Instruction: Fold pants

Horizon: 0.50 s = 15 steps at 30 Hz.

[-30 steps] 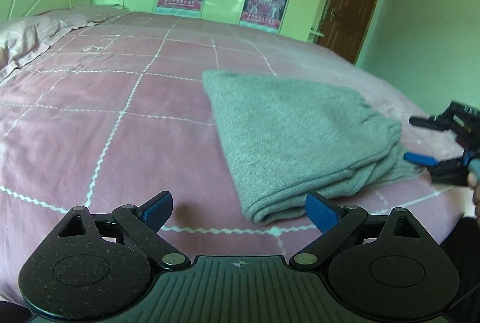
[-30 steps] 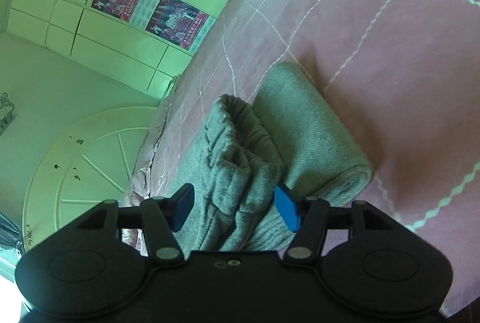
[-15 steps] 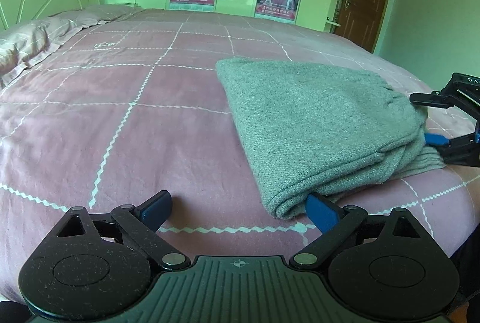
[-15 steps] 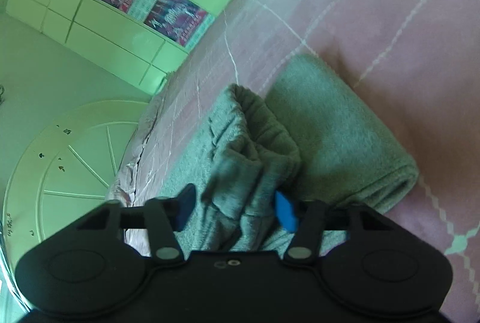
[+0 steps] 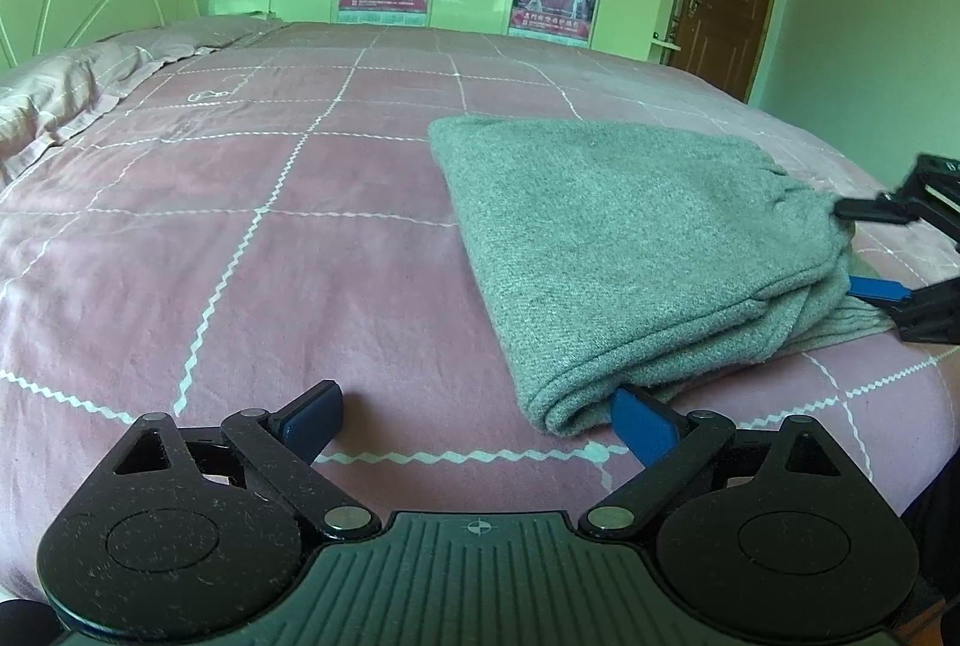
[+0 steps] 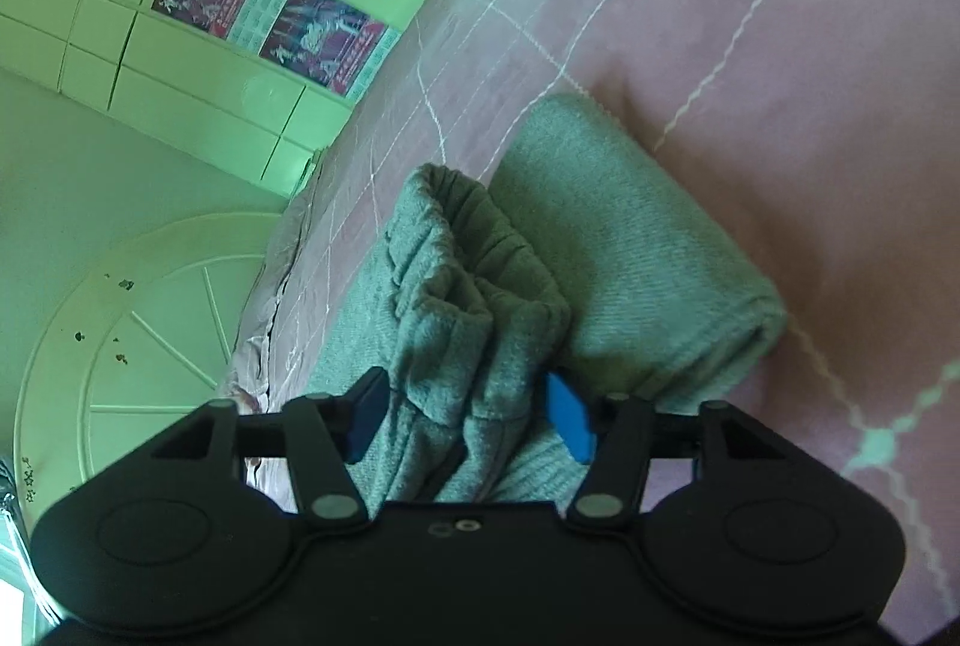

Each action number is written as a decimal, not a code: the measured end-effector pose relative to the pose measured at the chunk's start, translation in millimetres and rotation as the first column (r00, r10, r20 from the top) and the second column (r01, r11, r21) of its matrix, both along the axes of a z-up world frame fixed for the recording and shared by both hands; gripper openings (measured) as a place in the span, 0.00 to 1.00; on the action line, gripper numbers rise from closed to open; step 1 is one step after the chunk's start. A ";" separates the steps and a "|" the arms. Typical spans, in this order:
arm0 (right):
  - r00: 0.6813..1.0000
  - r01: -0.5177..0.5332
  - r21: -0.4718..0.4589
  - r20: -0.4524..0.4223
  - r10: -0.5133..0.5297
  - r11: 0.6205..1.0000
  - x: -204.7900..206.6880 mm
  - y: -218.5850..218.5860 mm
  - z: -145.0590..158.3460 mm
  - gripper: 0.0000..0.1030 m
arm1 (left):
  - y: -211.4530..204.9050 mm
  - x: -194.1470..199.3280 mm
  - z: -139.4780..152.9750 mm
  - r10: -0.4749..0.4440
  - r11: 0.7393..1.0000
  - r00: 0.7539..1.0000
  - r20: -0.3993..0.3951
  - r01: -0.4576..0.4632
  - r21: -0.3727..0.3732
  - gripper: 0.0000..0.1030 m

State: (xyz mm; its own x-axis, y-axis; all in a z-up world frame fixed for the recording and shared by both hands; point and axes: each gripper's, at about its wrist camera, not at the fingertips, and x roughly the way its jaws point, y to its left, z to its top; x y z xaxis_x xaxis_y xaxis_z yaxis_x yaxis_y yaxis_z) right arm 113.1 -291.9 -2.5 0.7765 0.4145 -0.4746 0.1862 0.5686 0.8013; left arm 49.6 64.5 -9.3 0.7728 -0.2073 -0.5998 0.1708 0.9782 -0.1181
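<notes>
The folded grey pants (image 5: 630, 238) lie on the pink bed (image 5: 240, 256). The left tool (image 5: 477, 418) is spread wide, its right pad at the near fold, gripping nothing. The right tool (image 6: 468, 415) is opening, with the bunched waistband (image 6: 468, 286) between its pads.

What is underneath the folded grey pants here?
The grey pants lie on the pink bedspread. At their near corner, the left claw has one blue pad tucked at the fold's edge. Anything beneath the bundle's middle is covered.
</notes>
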 end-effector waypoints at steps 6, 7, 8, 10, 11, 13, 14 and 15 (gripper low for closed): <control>0.999 -0.049 -0.145 0.006 0.050 0.988 21.5 22.7 15.1 0.35 | -4.5 0.8 -1.4 0.013 1.000 1.000 0.000 -0.013 0.025 0.92; 0.998 -0.048 -0.136 0.035 0.053 0.990 18.6 23.1 17.8 0.33 | -5.5 1.0 -0.4 0.024 0.999 1.000 0.006 -0.024 0.027 0.92; 0.997 -0.044 -0.132 0.058 0.052 0.990 15.9 22.6 20.2 0.33 | -6.9 1.0 0.4 0.027 0.999 1.000 0.011 -0.027 0.025 0.92; 0.997 -0.043 -0.139 0.063 0.052 0.989 14.1 22.7 23.9 0.33 | -11.5 0.7 1.0 0.028 0.999 0.999 0.019 -0.028 0.029 0.92; 0.996 -0.044 -0.139 0.068 0.054 0.989 13.3 22.4 24.7 0.33 | -13.5 0.9 0.4 0.027 0.999 0.999 0.018 -0.027 0.036 0.92; 0.996 -0.049 -0.137 0.072 0.059 0.989 13.6 21.8 25.1 0.33 | -14.4 0.9 -0.8 0.028 0.999 0.999 0.017 -0.029 0.042 0.92; 0.996 -0.050 -0.137 0.068 0.060 0.989 14.6 21.7 24.6 0.33 | -13.9 0.8 -0.6 0.028 0.999 0.999 0.016 -0.029 0.040 0.92; 0.996 -0.050 -0.140 0.061 0.059 0.989 16.2 21.9 24.2 0.33 | -13.6 0.3 -0.2 0.029 0.999 0.999 0.017 -0.030 0.039 0.92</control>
